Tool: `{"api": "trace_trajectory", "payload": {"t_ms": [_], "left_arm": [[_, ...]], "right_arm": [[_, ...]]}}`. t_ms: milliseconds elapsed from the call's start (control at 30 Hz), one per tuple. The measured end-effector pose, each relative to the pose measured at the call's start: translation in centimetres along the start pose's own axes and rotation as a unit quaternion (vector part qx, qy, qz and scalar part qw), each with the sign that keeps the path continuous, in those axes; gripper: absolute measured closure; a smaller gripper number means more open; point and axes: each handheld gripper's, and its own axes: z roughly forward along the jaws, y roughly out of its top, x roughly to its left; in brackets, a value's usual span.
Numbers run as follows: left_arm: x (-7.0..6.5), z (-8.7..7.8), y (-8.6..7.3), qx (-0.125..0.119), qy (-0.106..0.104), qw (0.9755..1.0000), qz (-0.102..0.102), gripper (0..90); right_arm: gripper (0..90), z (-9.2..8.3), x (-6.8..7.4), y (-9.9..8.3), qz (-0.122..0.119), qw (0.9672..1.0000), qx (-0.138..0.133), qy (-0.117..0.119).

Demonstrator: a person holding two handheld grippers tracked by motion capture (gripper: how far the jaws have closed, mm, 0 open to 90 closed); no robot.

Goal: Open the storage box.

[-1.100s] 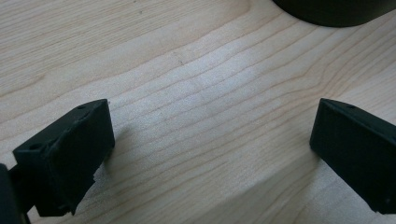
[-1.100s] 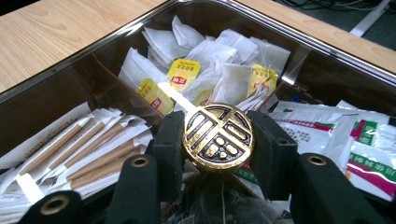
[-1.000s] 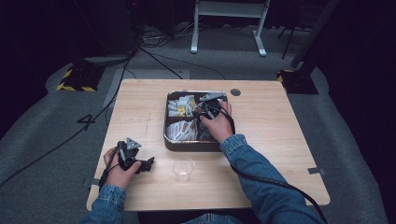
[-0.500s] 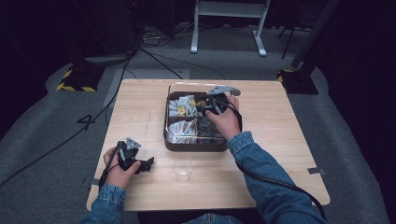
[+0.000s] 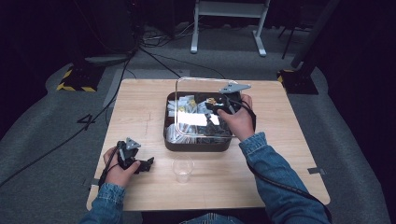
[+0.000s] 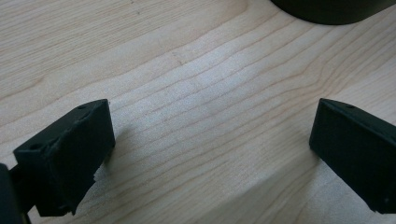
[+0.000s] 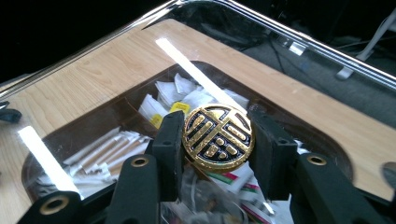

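The knob (image 7: 218, 136) is gold with a black pattern; the claws (image 7: 218, 144) are black; the desk (image 5: 140, 107) is pale woodgrain; the box (image 5: 196, 143) is dark brown.

A light wooden counter (image 5: 140, 98) with a square top stands on grey floor. A dark rectangular tray (image 5: 196, 143) full of white paper sachets lies on it just past centre toward twelve o'clock. A small clear plastic cup (image 5: 182, 169) stands upright near the tray's six o'clock edge. The left hand-held gripper (image 5: 140, 164) rests on the counter at about eight o'clock.
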Motion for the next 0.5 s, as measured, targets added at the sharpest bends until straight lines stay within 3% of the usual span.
{"api": "trace_trajectory", "payload": {"t_ms": [67, 267, 500], "left_arm": [[0.0, 0.0, 0.0, 0.0, 0.0, 1.0, -0.001, 0.4], [0.0, 0.0, 0.0, 0.0, 0.0, 1.0, -0.001, 0.4], [0.0, 0.0, 0.0, 0.0, 0.0, 1.0, 0.0, 0.4]], "right_arm": [[58.9, -1.1, -0.4, -0.3, -0.003, 0.9999, -0.001, -0.011], [58.9, -3.2, -1.5, -0.7, 0.009, 0.9998, -0.008, -0.014], [58.9, -5.3, -2.6, -1.9, 0.004, 0.9998, -0.001, -0.018]]}}
